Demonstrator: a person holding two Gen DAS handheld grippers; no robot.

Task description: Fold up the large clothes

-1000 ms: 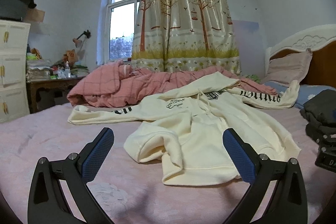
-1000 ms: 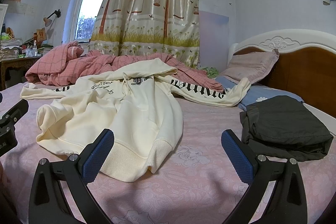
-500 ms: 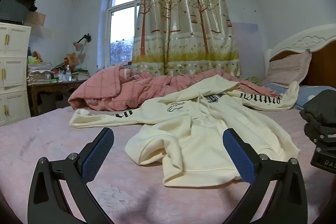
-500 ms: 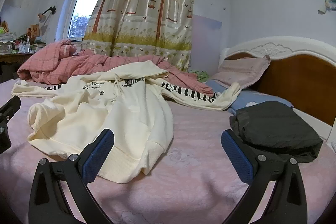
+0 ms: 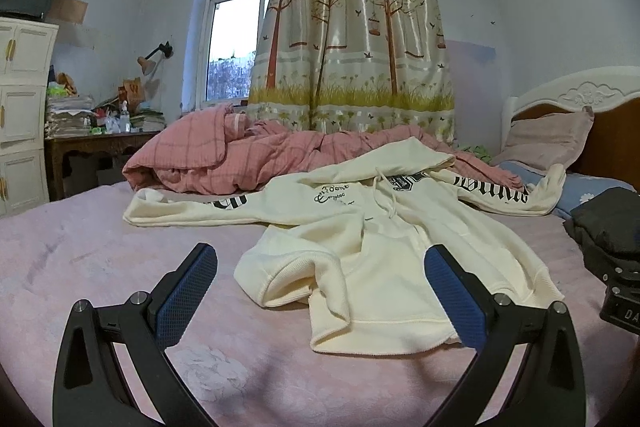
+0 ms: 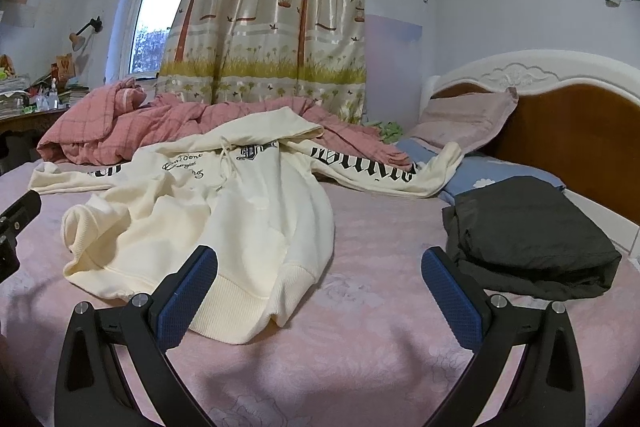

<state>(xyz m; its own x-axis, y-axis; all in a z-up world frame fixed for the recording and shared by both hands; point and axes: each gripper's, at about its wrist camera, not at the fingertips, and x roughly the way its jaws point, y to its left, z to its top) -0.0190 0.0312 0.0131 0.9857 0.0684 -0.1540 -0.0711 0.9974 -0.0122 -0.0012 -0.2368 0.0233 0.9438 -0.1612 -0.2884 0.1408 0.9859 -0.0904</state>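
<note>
A cream hoodie (image 5: 372, 227) (image 6: 224, 203) with black lettering lies front up and rumpled on the pink bed sheet (image 5: 80, 251) (image 6: 380, 327), sleeves spread to both sides, its hem bunched toward me. My left gripper (image 5: 320, 287) hangs open just short of the hem's left part, nothing between its blue pads. The right gripper (image 6: 320, 287) is open too, over the hem's right corner, holding nothing. A black part of the left gripper shows at the left edge of the right wrist view.
A folded black garment (image 6: 528, 239) (image 5: 608, 223) lies to the right of the hoodie, near the pillows (image 6: 468, 119) and wooden headboard (image 6: 560, 131). A pink checked quilt (image 5: 224, 159) is heaped behind the hoodie under the curtain. A cluttered desk (image 5: 100, 143) stands at far left.
Both grippers have tilted and drawn slightly so the hoodie sits a little lower and nearer in each view. Both stay open and the hoodie has not moved.
</note>
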